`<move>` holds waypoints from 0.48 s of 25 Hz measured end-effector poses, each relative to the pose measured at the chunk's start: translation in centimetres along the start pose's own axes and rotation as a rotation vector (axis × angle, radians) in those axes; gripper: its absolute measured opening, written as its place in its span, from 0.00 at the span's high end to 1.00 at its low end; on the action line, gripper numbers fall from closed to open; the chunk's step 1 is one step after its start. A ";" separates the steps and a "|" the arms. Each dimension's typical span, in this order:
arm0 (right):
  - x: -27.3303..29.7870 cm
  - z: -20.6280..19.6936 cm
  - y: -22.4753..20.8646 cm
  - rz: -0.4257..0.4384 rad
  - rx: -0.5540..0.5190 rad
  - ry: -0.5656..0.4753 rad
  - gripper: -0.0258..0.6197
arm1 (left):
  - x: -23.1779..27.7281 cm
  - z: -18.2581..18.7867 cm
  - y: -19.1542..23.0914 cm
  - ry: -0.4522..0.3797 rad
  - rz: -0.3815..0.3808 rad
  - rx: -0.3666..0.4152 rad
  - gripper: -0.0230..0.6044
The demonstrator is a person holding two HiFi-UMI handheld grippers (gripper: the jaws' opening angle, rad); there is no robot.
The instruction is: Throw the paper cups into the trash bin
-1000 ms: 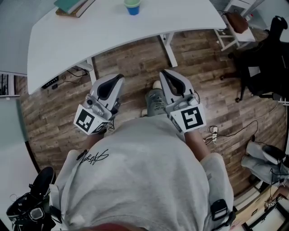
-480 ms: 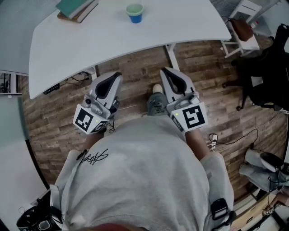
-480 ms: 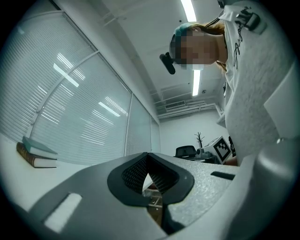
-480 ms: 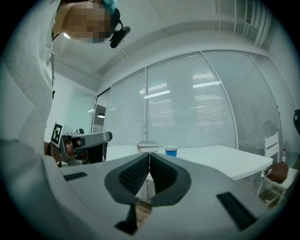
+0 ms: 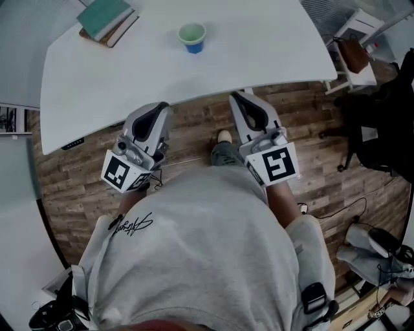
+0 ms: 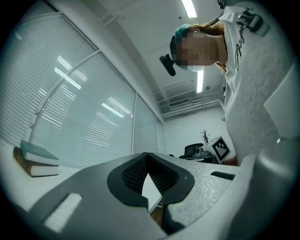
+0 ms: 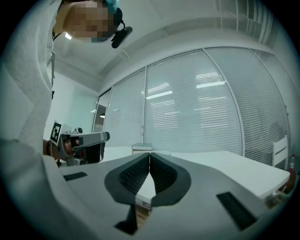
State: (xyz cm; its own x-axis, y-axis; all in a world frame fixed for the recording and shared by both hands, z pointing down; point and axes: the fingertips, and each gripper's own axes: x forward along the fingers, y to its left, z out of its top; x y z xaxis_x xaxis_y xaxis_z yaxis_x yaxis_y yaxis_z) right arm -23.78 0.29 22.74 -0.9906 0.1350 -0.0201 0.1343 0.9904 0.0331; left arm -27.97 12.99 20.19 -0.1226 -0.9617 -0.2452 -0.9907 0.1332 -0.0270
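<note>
I hold 2 grippers out in front of me above the wooden floor [image 5: 71,174], side by side and apart, their tips close to the near edge of the white table [image 5: 272,58] as seen from my head. My left gripper [image 5: 157,107] has its jaws closed on nothing: the tips meet, and only a small gap shows lower down between the ribbed pads. My right gripper [image 5: 237,97] is closed and empty too, its pads meeting in a thin line at the tip.

The paper cup [image 5: 193,37] stands upright on the table. It is blue outside and pale green inside. It is well apart from both grippers, farther in from the edge and roughly between the 2 lines they point along. A stack of 2 books [image 5: 107,19] lies at the table's far left, the teal one on top, well apart from the cup.

My grey shirt [image 5: 200,252] fills the lower part of the head view, and 1 shoe [image 5: 224,137] shows on the floor between the grippers. To the right stands a black chair [image 5: 381,110].
</note>
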 end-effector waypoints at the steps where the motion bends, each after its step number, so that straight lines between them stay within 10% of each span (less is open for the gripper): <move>1: 0.3 -0.1 -0.8 0.001 0.002 0.005 0.94 | 0.7 -0.1 0.4 0.000 0.002 0.003 0.97; 12: 5.2 1.2 -6.6 0.060 -0.020 -0.011 0.94 | 4.7 -0.1 5.6 0.007 0.078 0.027 0.97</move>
State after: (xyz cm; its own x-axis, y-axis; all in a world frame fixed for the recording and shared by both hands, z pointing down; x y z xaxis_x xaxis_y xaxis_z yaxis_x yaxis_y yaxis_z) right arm -29.80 -5.55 21.21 -0.9804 0.1948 -0.0287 0.1930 0.9797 0.0548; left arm -34.08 9.19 19.03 -0.1999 -0.9496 -0.2413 -0.9762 0.2142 -0.0344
